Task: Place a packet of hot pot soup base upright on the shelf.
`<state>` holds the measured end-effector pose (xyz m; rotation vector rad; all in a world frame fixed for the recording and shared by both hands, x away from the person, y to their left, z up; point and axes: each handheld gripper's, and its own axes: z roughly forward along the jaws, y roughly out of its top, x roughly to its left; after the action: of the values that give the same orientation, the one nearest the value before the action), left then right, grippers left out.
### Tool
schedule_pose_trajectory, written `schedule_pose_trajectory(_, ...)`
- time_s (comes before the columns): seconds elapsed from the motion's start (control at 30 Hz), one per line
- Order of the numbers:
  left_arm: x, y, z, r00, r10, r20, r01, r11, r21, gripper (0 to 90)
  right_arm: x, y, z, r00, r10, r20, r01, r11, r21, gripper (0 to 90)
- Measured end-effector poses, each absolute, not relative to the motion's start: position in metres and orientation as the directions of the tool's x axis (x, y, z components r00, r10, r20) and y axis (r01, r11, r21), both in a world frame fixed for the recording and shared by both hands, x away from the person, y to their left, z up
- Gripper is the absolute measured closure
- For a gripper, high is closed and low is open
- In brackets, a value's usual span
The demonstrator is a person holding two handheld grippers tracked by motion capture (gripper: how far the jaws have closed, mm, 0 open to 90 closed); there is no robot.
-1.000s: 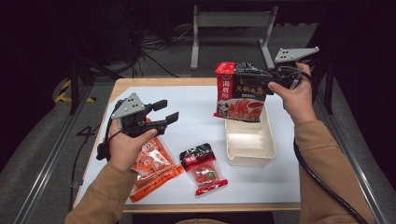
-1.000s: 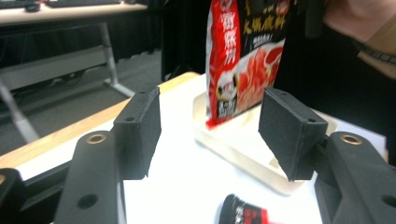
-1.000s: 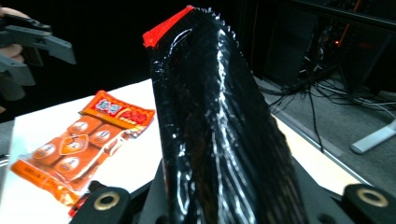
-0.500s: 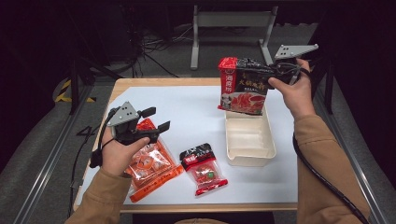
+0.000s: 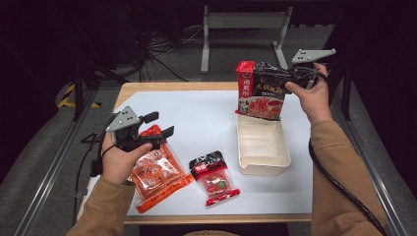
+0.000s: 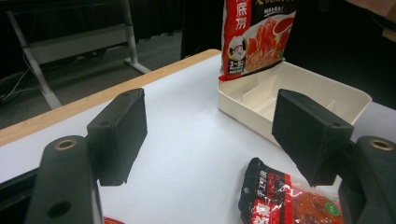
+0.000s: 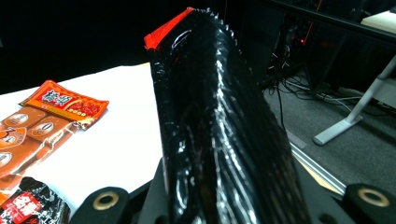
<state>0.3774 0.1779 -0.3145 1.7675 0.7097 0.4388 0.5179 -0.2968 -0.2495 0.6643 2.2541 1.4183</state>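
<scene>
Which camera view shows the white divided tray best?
The high view: the whole white tray lies in sight from above, with its dividers, below the large red and black pouch. The left gripper view shows its near wall and some compartments from the side. The right gripper view looks along the pouch.

A small red-and-black snack packet (image 5: 214,177) lies flat on the white table cover (image 5: 206,123), near the 6 o'clock edge. At about 8 o'clock from it, just beside it, lies a larger orange packet (image 5: 158,172). Beyond the table's 12 o'clock edge, a grey metal stand (image 5: 244,24) sits on the floor among dark cables (image 5: 169,46).
</scene>
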Motion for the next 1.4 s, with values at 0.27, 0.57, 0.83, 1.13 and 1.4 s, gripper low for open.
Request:
schedule_pose_trajectory(0.27, 0.377, 0.177, -0.315, 0.754, 0.655, -0.06, 0.252, -0.203, 0.946, 27.1, 0.523, -0.3, -0.261, -0.806, 0.588, -0.07, 0.193, 0.372, 0.908, 78.9)
schedule_pose_trajectory(0.57, 0.379, 0.179, -0.316, 0.751, 0.657, -0.066, 0.259, -0.201, 0.945, 27.0, 0.526, -0.295, -0.272, -0.812, 0.579, -0.073, 0.198, 0.392, 0.898, 78.5)
schedule_pose_trajectory(0.83, 0.378, 0.18, -0.316, 0.75, 0.658, -0.071, 0.262, -0.196, 0.945, 26.9, 0.526, -0.296, -0.281, -0.811, 0.582, -0.058, 0.214, 0.388, 0.897, 78.0)
schedule_pose_trajectory(1.13, 0.379, 0.179, -0.319, 0.75, 0.656, -0.079, 0.276, -0.203, 0.94, 26.3, 0.528, -0.295, -0.291, -0.814, 0.579, -0.047, 0.234, 0.401, 0.886, 76.5)
schedule_pose_trajectory(1.4, 0.379, 0.18, -0.32, 0.747, 0.66, -0.081, 0.28, -0.201, 0.939, 26.0, 0.528, -0.3, -0.307, -0.807, 0.591, -0.018, 0.265, 0.388, 0.883, 75.3)
